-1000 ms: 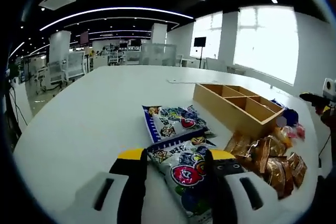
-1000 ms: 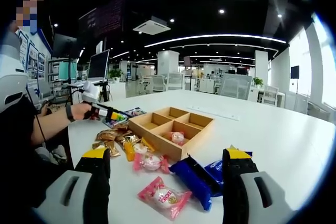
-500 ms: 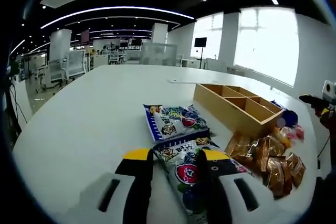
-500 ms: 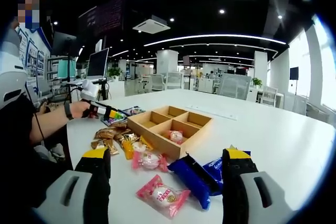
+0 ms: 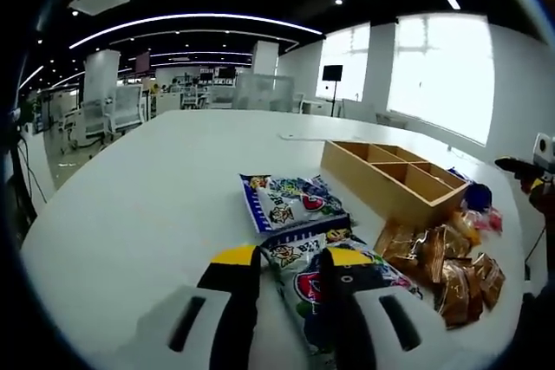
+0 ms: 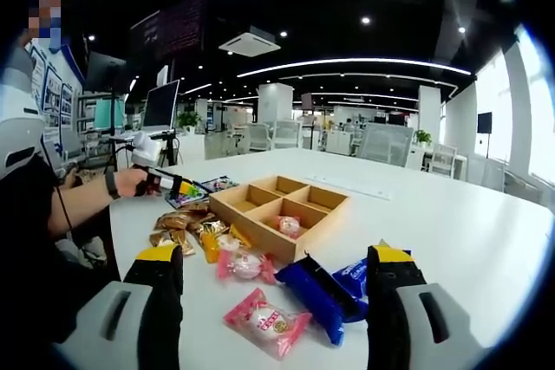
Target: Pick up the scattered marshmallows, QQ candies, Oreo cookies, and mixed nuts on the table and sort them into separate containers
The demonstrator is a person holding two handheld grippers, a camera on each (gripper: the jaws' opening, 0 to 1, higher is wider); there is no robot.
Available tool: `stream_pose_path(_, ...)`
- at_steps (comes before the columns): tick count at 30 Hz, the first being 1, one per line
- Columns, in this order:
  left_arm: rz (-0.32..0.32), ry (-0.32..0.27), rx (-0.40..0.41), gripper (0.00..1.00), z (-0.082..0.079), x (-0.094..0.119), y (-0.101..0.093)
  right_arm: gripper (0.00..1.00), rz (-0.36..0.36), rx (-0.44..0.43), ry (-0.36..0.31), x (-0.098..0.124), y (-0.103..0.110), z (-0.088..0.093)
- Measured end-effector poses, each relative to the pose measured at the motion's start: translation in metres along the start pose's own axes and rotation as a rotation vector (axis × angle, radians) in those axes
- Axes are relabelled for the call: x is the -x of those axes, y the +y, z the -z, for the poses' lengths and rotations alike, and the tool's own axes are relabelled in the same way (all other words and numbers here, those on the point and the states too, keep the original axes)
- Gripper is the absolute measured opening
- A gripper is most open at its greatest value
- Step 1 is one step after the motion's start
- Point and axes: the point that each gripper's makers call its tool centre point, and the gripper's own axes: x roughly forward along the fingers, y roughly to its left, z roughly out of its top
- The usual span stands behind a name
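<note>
Left tool (image 5: 290,259) pinches narrow over a colourful snack pack (image 5: 314,288), open white worktop (image 5: 147,179) leftward. Right tool (image 6: 276,264) gapes wide, empty, above a pink candy (image 6: 266,321).

Snack packets (image 5: 290,201) left of wooden tray (image 5: 392,177), on table (image 5: 156,179)

Left gripper (image 5: 290,257): yellow-tipped black jaws low over the table, drawn in to a narrow gap around the near end of a snack packet (image 5: 314,288); whether they press it cannot be told. In the right gripper view the same gripper (image 6: 176,185) shows at far left, held level in the person's left hand (image 6: 132,182), the forearm reaching in from the left edge. Right gripper (image 6: 273,262): jaws spread wide apart, holding nothing, raised above the table.
</note>
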Motion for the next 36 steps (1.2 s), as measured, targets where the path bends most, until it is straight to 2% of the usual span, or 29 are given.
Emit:
stream_pose_path(4, 0.0, -0.008, -0.006, 0.3, -0.001, 0.001, 0.0, 0.83, 0.001, 0.004, -0.001, 0.0, 0.0, -0.001)
stream_pose_path(7, 0.01, -0.023, -0.03, 0.21, -0.004, 0.003, -0.002, 0.83, 0.0, 0.007, 0.002, -0.001, 0.0, -0.001)
stream_pose_path(11, 0.01, -0.02, -0.044, 0.2, -0.003, 0.002, -0.003, 0.82, 0.003, 0.015, 0.006, -0.002, 0.0, -0.001)
stream_pose_path(17, 0.023, -0.026, -0.049, 0.09, -0.003, 0.002, -0.007, 0.82, 0.004, 0.017, 0.01, -0.003, 0.0, 0.001)
stream_pose_path(22, 0.004, -0.05, -0.047, 0.07, -0.005, 0.003, -0.004, 0.82, 0.004, 0.019, 0.013, -0.003, 0.001, 0.001)
stream_pose_path(26, 0.01, -0.068, -0.003, 0.07, -0.008, 0.005, -0.002, 0.82, 0.008, 0.019, 0.013, -0.002, 0.0, 0.002)
stream_pose_path(27, 0.007, -0.093, 0.008, 0.07, -0.011, 0.006, -0.002, 0.82, 0.009, 0.019, 0.013, -0.002, -0.001, 0.002)
stream_pose_path(36, 0.008, -0.122, 0.092, 0.06, -0.017, 0.013, 0.002, 0.82, 0.025, 0.014, 0.011, 0.0, -0.005, 0.002)
